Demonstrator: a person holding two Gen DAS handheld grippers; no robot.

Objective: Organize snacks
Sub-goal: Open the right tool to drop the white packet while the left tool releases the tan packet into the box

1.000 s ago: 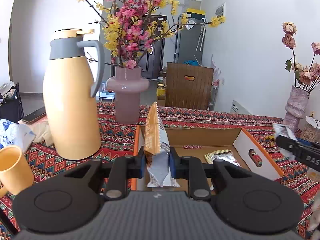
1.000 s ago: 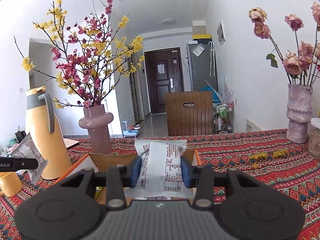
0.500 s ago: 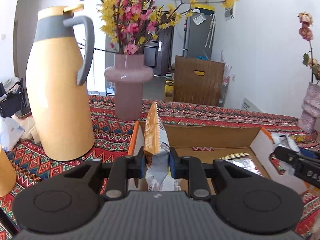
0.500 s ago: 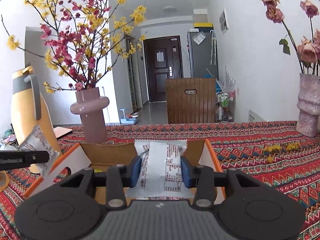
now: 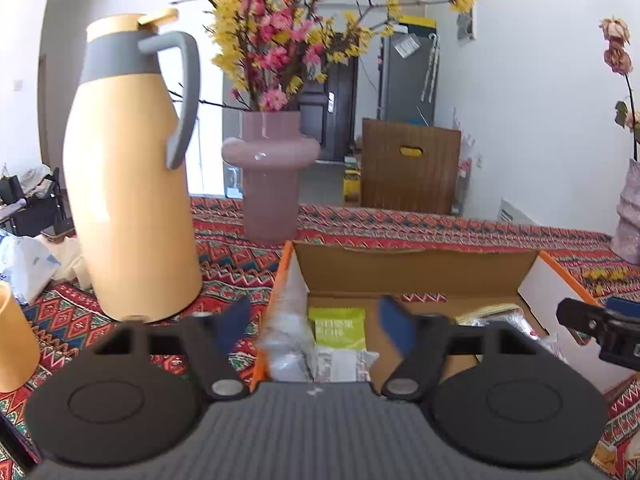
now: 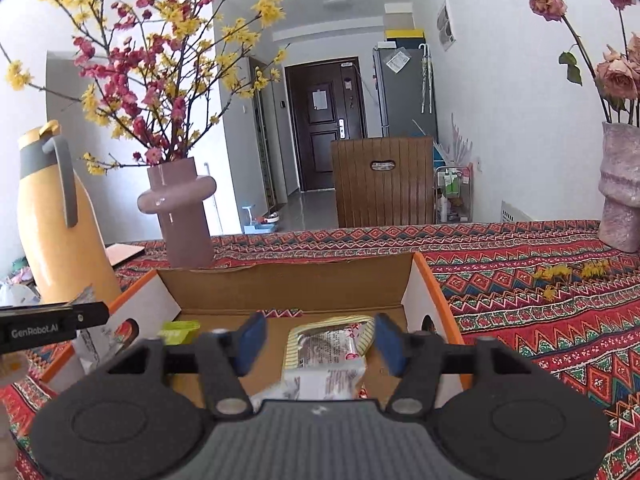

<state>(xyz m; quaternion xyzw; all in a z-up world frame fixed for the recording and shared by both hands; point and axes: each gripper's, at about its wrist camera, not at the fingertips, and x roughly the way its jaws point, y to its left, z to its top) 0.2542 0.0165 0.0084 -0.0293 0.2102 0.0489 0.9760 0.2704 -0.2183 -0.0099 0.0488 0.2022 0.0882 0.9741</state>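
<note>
An open cardboard box [image 5: 416,268] with orange edges stands on the patterned tablecloth; it also shows in the right wrist view [image 6: 288,284]. My left gripper [image 5: 314,322] is open above the box's left wall, with a blurred snack packet [image 5: 286,332] falling between its fingers. A green packet [image 5: 340,326] lies inside. My right gripper [image 6: 316,342] is open over the box, with a white snack packet [image 6: 324,380] below it on a yellow-edged packet [image 6: 328,338]. The right gripper's tip shows in the left wrist view [image 5: 600,328].
A tall yellow thermos jug [image 5: 128,184] stands left of the box. A pink vase of flowers [image 5: 272,184] stands behind it. A yellow cup [image 5: 14,344] is at far left. Another vase [image 6: 620,188] with dried roses stands at far right.
Both grippers moved forward over the box and opened. The orange-and-white packet left my left gripper and the white packet left my right gripper; both dropped into the box.
</note>
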